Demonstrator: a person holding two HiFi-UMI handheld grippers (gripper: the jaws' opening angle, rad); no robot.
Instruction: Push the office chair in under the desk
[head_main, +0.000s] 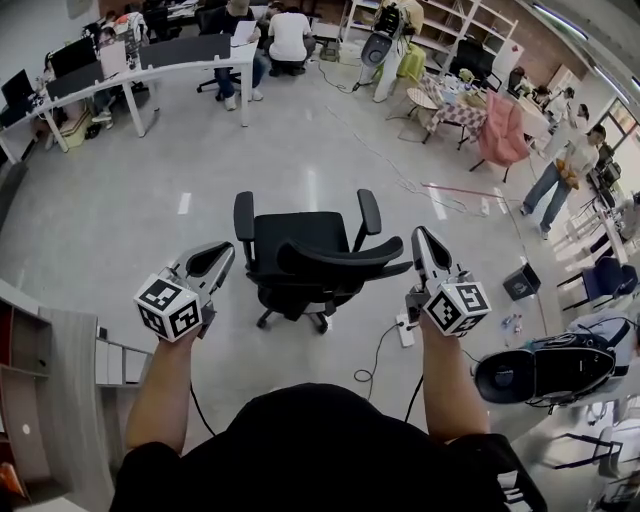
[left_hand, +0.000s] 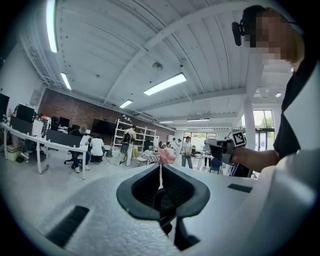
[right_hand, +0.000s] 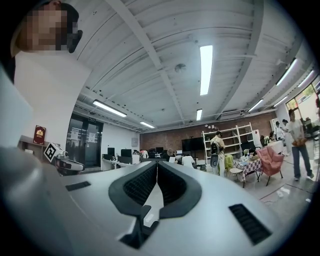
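A black office chair (head_main: 305, 255) with armrests stands alone on the grey floor in the head view, its curved backrest toward me. My left gripper (head_main: 228, 250) hangs just left of the chair, apart from its armrest, jaws shut on nothing. My right gripper (head_main: 420, 235) floats beside the backrest's right end, also shut and empty. The long white desk (head_main: 150, 72) is far off at the upper left. In the left gripper view the closed jaws (left_hand: 160, 172) point at that desk (left_hand: 30, 137). The right gripper view shows closed jaws (right_hand: 157, 167). Neither gripper view shows the chair.
People sit at the far desk (head_main: 290, 35). A power strip with a cable (head_main: 405, 330) lies on the floor right of the chair. A pink chair (head_main: 503, 130) and a standing person (head_main: 560, 165) are at the right. A low cabinet (head_main: 60, 400) stands at my left.
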